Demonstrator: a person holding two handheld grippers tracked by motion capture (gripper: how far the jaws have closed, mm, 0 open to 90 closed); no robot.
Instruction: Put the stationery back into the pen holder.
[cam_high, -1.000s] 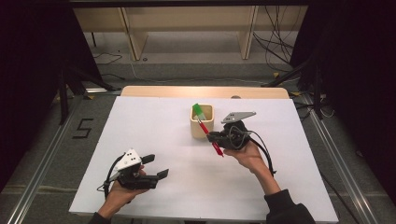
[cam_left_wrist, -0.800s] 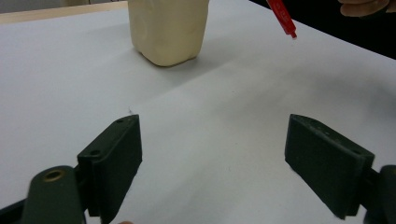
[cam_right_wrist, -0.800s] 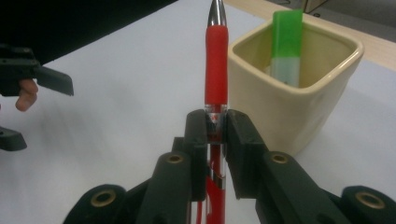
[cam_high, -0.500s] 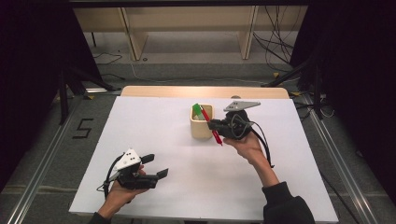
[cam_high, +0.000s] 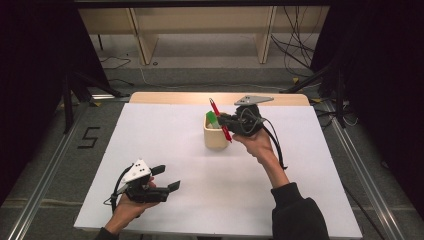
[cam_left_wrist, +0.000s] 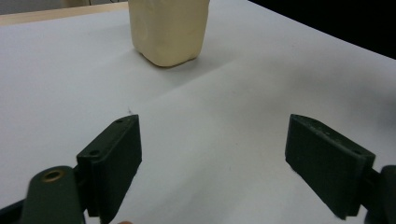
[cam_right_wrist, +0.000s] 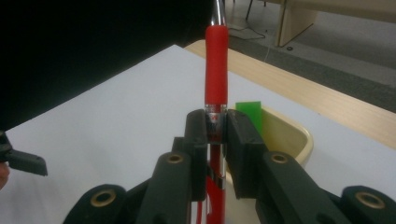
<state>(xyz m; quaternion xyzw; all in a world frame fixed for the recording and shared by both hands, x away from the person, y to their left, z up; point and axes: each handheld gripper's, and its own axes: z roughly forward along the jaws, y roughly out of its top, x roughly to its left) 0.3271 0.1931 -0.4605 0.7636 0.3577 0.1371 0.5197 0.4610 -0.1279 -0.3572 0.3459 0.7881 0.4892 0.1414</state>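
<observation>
Where the high view looks down, a white table (cam_high: 165, 145) is seen on a grey floor, with wooden shelving behind and dark curtains at both sides. Compared with a second ago, the right gripper (cam_high: 226, 121) has been raised, and the red pen (cam_high: 220, 120) is now held steeper beside the cream cup (cam_high: 215, 137). From the left gripper view, the left gripper (cam_left_wrist: 212, 161) is shown gaping over bare table. From the right gripper view, the pen is clamped upright.

Grey floor (cam_high: 200, 70), wooden shelving (cam_high: 200, 20), dark curtains (cam_high: 30, 75)
</observation>
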